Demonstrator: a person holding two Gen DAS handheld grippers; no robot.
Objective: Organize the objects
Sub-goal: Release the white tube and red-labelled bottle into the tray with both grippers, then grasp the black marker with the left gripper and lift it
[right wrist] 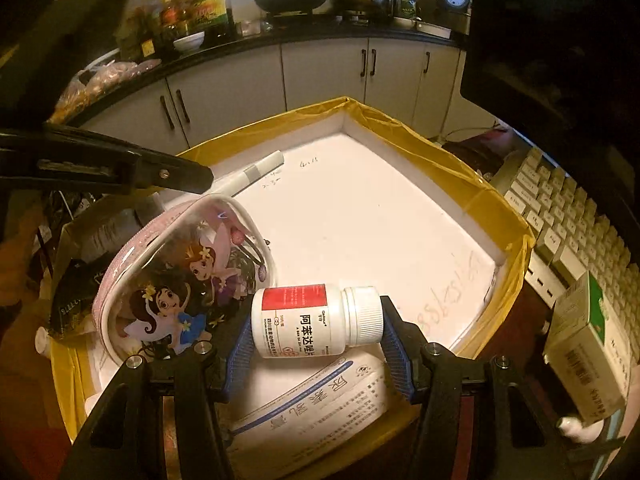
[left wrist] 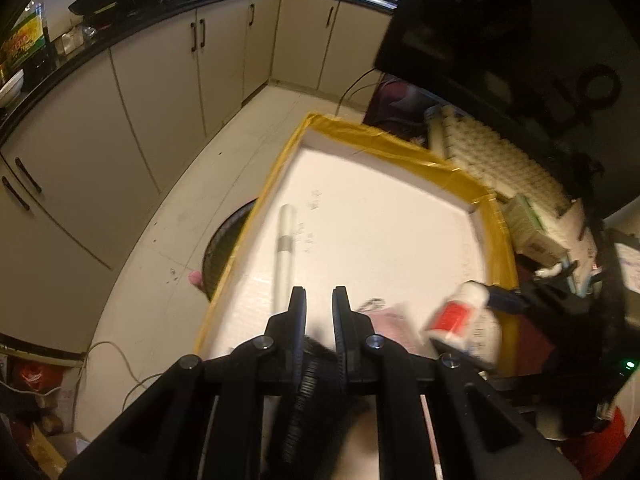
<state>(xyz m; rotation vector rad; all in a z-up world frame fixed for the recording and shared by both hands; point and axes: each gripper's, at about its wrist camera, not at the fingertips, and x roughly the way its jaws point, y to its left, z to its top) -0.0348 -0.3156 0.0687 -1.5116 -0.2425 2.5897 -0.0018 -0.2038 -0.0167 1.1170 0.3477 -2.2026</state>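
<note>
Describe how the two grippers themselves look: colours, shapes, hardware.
Both are matte black plastic linkages with triangular cut-outs and round silver pivot bolts. The left gripper has narrow black fingers with ribbed black pads. The right gripper has wider fingers lined with ribbed blue pads. No sleeves or markings show.

The pill bottle (right wrist: 316,322) label reads "阿苯达唑片"; tray floor (right wrist: 360,208) shows "4.11".

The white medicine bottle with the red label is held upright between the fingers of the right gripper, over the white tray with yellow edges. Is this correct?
Not quite. The white medicine bottle is not upright: it lies on its side, cap pointing to the right, as the right wrist view shows. The rest holds: the right gripper grips it between its fingers, over the white tray with yellow edges.
</note>
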